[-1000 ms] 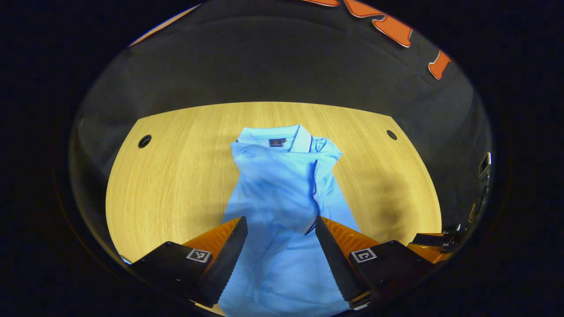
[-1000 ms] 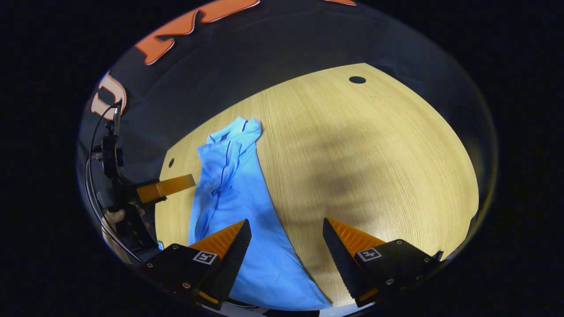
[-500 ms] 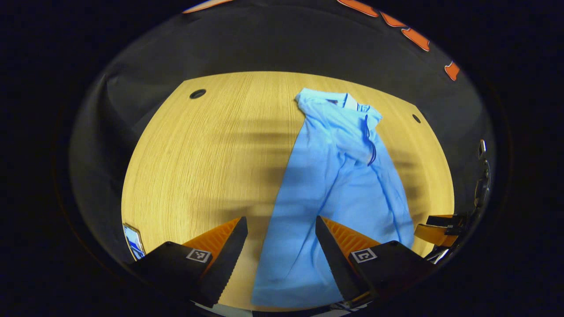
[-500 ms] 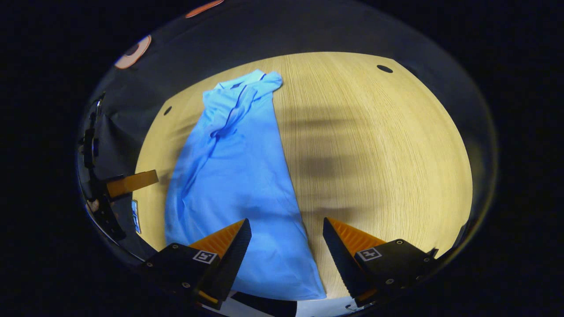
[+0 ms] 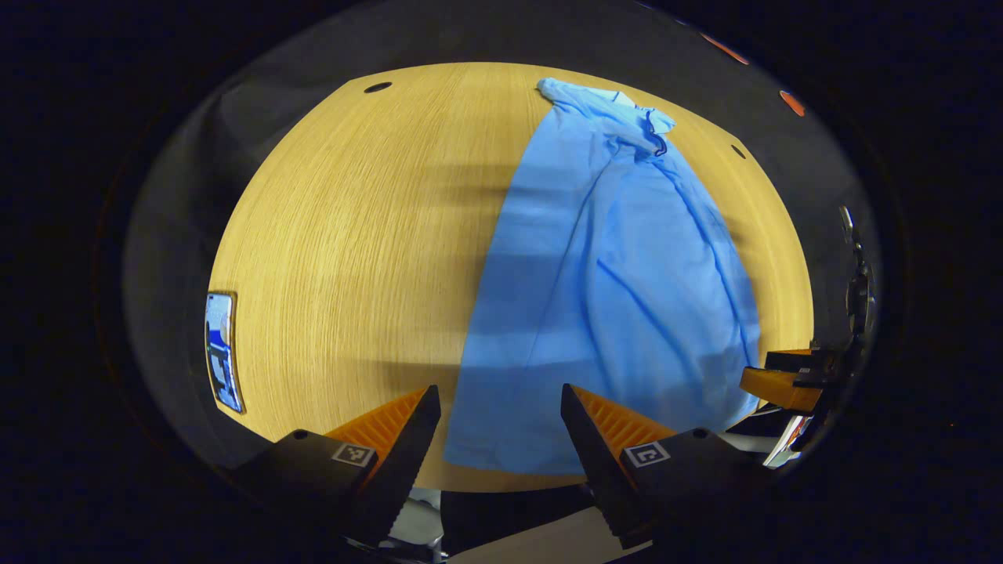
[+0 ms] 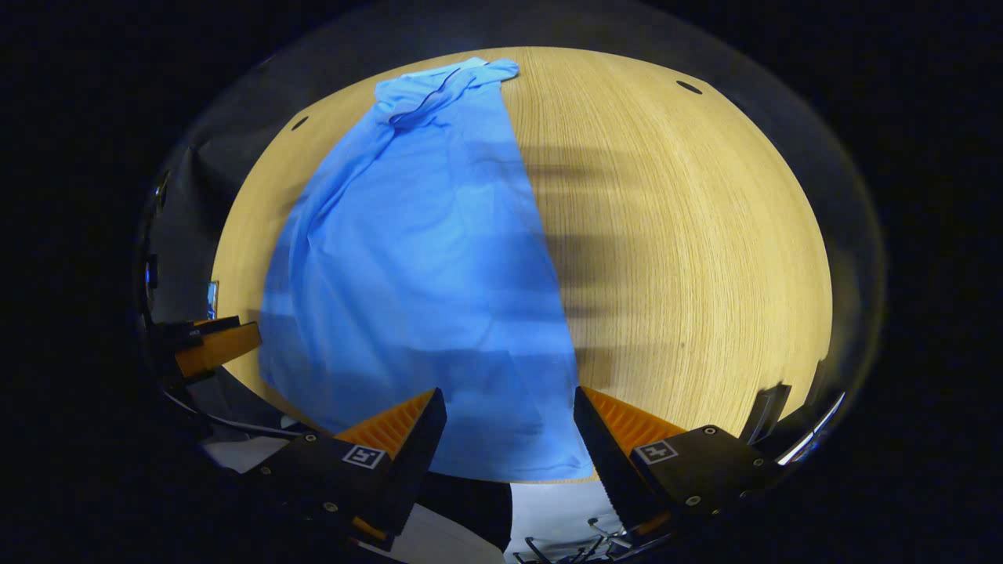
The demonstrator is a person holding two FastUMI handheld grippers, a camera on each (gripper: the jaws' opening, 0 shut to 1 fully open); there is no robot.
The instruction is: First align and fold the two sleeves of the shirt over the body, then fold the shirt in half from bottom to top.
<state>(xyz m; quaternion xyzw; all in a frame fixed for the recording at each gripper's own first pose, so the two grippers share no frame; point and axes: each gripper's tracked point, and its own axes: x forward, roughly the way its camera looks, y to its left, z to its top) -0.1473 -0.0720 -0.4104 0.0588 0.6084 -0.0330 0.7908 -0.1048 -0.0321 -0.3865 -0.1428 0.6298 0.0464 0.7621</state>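
Note:
A light blue polo shirt (image 5: 611,298) (image 6: 423,266) lies flat on the wooden table (image 5: 345,235), collar at the far end, both sleeves folded in over the body. Its bottom hem runs along the near table edge. My left gripper (image 5: 500,427) is open above the hem's left corner, nothing between its fingers. My right gripper (image 6: 509,431) is open above the hem's right corner, also holding nothing. The right gripper (image 5: 783,380) shows at the right edge of the left gripper view; the left gripper (image 6: 208,345) shows at the left edge of the right gripper view.
A phone-like device (image 5: 221,352) lies at the table's left edge. Round cable holes (image 5: 378,87) (image 6: 689,87) sit near the far corners. Bare wood (image 6: 689,258) spreads on both sides of the shirt. The near table edge is just below both grippers.
Both grippers have pulled back from over the shirt's middle toward the near table edge, one to each side, and now stand over the hem's two corners. The shirt has not moved.

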